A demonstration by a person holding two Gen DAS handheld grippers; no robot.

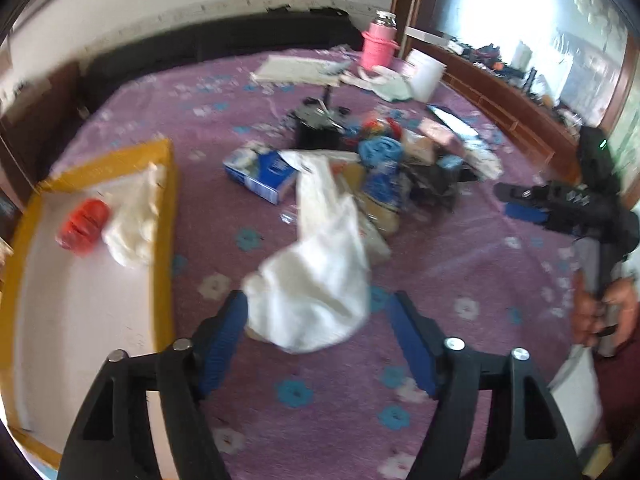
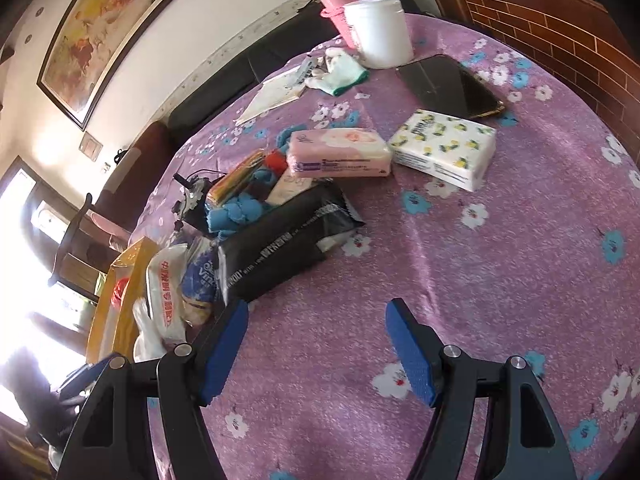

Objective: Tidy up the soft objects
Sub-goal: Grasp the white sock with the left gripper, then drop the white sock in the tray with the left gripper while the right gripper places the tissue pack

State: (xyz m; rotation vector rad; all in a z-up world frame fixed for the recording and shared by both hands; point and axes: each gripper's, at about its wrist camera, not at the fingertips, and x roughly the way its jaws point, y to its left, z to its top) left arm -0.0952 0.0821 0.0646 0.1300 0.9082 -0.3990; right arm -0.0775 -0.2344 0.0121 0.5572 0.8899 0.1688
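Observation:
A white cloth point(image 1: 316, 276) lies crumpled on the purple flowered tablecloth point(image 1: 460, 264), just ahead of my left gripper point(image 1: 318, 304). Its blue pads point(image 1: 224, 344) stand wide apart and do not press the cloth. To the left, a yellow-rimmed box point(image 1: 164, 208) holds a red soft item point(image 1: 82, 224) and a white cloth point(image 1: 134, 224). My right gripper point(image 2: 316, 312) is open over bare tablecloth, with nothing between its fingers. Ahead of it lie a black pack point(image 2: 280, 244), a pink tissue pack point(image 2: 340, 152), a lemon-print tissue pack point(image 2: 444, 148) and a blue towel point(image 2: 236, 208).
A white tub point(image 2: 380, 32), a pink bottle point(image 2: 336, 12), gloves point(image 2: 340, 72) and a black tablet point(image 2: 448, 84) sit at the far side. A blue tissue pack point(image 1: 260, 176) lies by the pile. A hand point(image 1: 604, 312) holds the right gripper point(image 1: 516, 202) at the right.

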